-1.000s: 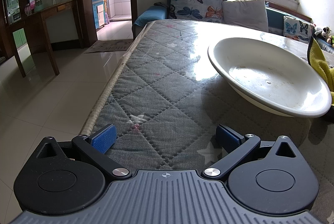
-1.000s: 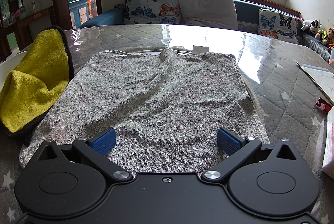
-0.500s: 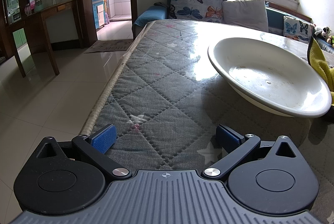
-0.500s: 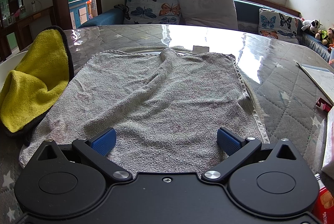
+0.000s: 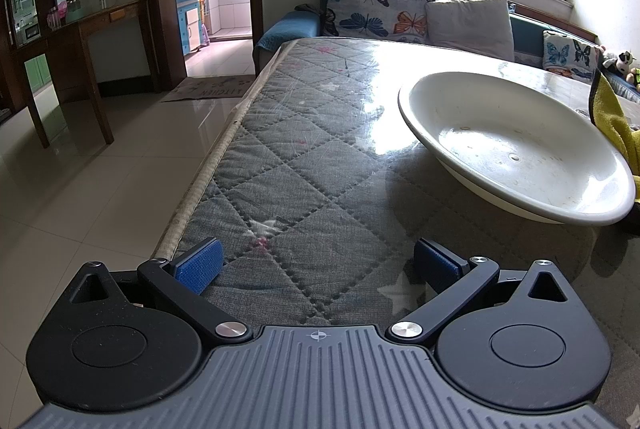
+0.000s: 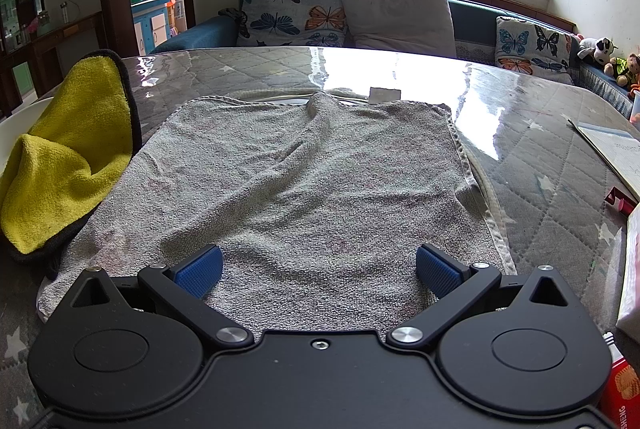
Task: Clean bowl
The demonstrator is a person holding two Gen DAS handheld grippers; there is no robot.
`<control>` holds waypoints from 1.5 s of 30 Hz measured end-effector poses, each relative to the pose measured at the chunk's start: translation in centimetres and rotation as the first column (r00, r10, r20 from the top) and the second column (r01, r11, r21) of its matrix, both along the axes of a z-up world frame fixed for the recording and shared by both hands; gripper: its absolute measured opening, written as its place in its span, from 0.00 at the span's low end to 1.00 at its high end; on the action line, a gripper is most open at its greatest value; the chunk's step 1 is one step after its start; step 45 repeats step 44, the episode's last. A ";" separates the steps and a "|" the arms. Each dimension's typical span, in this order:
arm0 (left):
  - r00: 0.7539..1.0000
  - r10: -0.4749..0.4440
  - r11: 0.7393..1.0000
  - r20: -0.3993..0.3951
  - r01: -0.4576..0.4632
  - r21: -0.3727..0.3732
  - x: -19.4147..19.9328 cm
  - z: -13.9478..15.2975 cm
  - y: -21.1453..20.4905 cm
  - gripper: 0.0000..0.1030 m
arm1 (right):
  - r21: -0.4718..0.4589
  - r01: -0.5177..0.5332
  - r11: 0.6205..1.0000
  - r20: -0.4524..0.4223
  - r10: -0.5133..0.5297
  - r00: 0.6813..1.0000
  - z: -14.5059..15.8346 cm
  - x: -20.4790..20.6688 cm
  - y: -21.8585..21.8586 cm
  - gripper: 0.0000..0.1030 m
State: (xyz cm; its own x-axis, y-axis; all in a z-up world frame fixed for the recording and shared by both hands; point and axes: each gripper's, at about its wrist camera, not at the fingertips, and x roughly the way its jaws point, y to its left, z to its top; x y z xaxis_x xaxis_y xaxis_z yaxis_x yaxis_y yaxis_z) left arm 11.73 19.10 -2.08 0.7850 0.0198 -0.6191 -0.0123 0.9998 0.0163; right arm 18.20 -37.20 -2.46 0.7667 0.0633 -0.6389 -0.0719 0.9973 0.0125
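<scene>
Left gripper (image 5: 316, 263) fingers spread wide, empty, low over desk (image 5: 304, 165). White bowl (image 5: 516, 145) ahead-right, tilted, perhaps leaning on yellow cloth (image 6: 68, 157). Right gripper (image 6: 318, 267) fingers spread over grey towel (image 6: 304, 181).

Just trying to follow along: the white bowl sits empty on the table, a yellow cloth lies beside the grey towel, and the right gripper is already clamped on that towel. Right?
Not quite. The right gripper is open, its jaws spread wide above the grey towel and gripping nothing, as the right wrist view shows. The rest holds: the white bowl sits on the table, and the yellow cloth lies beside the towel.
</scene>
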 end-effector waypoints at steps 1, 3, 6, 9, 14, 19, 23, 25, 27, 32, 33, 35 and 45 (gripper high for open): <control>1.000 0.000 1.000 0.000 0.000 0.000 0.0 0.0 -0.1 1.00 | 0.000 0.000 1.000 0.000 0.000 1.000 0.0 0.0 0.0 1.00; 1.000 0.000 1.000 0.000 0.000 0.000 0.0 0.0 0.0 1.00 | 0.000 0.000 1.000 0.000 0.000 1.000 0.0 0.0 0.0 1.00; 1.000 0.000 1.000 0.000 0.000 0.000 0.0 0.0 0.0 1.00 | 0.000 0.000 1.000 0.000 0.000 1.000 0.0 0.0 0.0 1.00; 1.000 0.000 1.000 0.000 0.000 0.000 0.0 0.0 0.0 1.00 | 0.000 0.000 1.000 0.000 0.000 1.000 0.0 0.0 0.0 1.00; 1.000 0.000 1.000 0.000 0.000 0.000 0.0 0.0 0.0 1.00 | 0.000 0.000 1.000 0.000 0.000 1.000 0.0 0.0 0.0 1.00; 1.000 0.000 1.000 0.000 0.000 0.001 0.0 0.0 0.0 1.00 | -0.001 0.000 1.000 0.000 0.000 1.000 0.0 0.0 0.0 1.00; 1.000 0.000 1.000 0.000 0.000 0.000 0.0 0.0 0.0 1.00 | 0.001 0.000 1.000 0.000 0.000 1.000 0.0 0.0 0.0 1.00; 1.000 0.000 1.000 0.000 0.000 0.001 0.0 0.0 0.1 1.00 | 0.001 0.000 1.000 0.000 0.000 1.000 0.0 -0.1 0.0 1.00; 1.000 0.000 1.000 0.000 0.000 0.002 0.0 0.0 -0.1 1.00 | 0.001 0.000 1.000 0.000 0.000 1.000 0.0 -0.1 -0.1 1.00; 1.000 0.000 1.000 0.000 0.000 0.001 0.0 0.1 -0.2 1.00 | 0.004 -0.001 1.000 -0.001 0.001 1.000 0.0 -0.1 -0.1 1.00; 1.000 0.000 1.000 0.000 0.000 0.000 0.0 0.1 -0.1 1.00 | 0.004 -0.001 1.000 -0.001 0.001 1.000 0.0 -0.2 -0.1 1.00; 1.000 0.000 1.000 0.000 0.000 -0.002 0.0 0.1 -0.2 1.00 | 0.003 -0.001 1.000 -0.001 0.001 1.000 0.0 -0.2 -0.1 1.00; 1.000 0.000 1.000 0.000 0.000 -0.006 0.0 0.0 -0.2 1.00 | 0.003 0.000 1.000 0.000 0.000 1.000 0.0 -0.4 -0.2 1.00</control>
